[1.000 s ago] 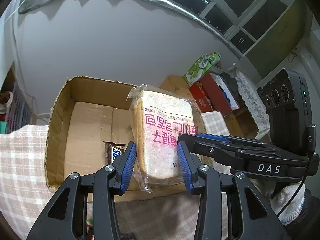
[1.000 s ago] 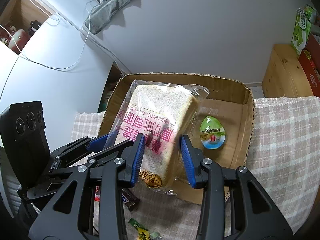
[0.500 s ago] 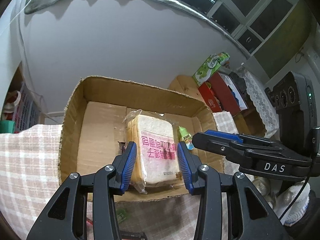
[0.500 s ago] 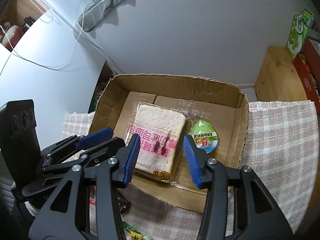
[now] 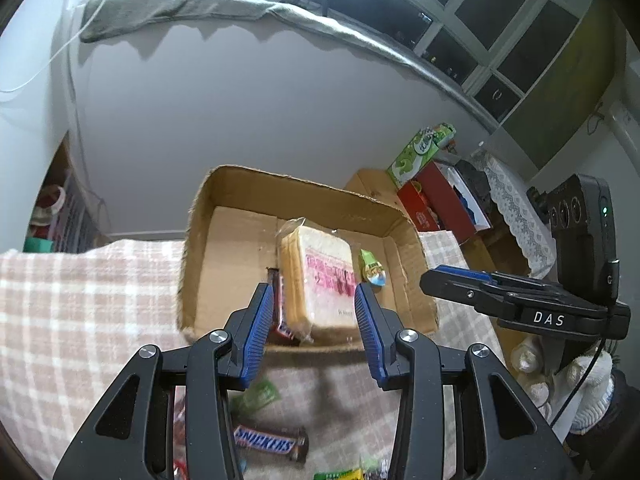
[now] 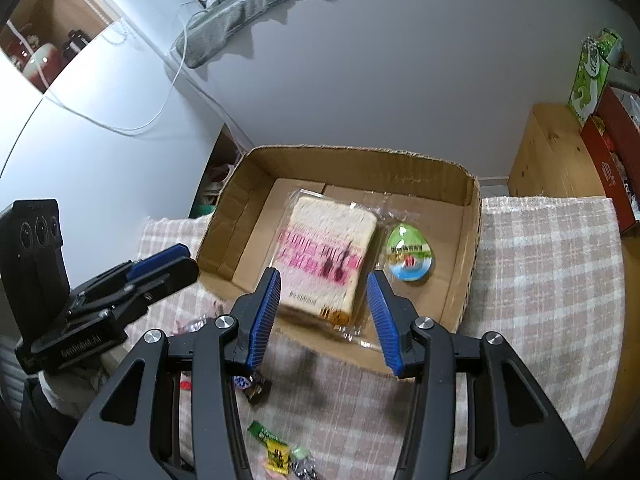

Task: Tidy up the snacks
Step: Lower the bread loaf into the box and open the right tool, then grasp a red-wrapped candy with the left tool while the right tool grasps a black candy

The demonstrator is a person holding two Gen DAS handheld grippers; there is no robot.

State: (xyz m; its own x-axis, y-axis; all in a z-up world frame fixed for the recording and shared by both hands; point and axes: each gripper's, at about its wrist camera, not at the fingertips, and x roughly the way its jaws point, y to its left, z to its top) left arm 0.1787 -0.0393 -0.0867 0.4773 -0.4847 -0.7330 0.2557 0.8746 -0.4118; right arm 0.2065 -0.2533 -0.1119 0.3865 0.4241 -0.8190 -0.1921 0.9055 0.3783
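Inside the cardboard box (image 6: 472, 216) the bagged bread (image 6: 328, 256) lies flat on the floor, with a green jelly cup (image 6: 410, 258) just beside it on one side and a chocolate bar (image 5: 278, 312) tucked against its other side. My right gripper (image 6: 324, 312) hangs above the box's near wall, its jaws having just been opening, nothing between them. My left gripper (image 5: 310, 328) hovers near the same wall, jaws parted and empty too. On the checked cloth (image 6: 552, 264) in front of the box lie a Snickers bar (image 5: 268, 444) and a green packet (image 6: 274, 446).
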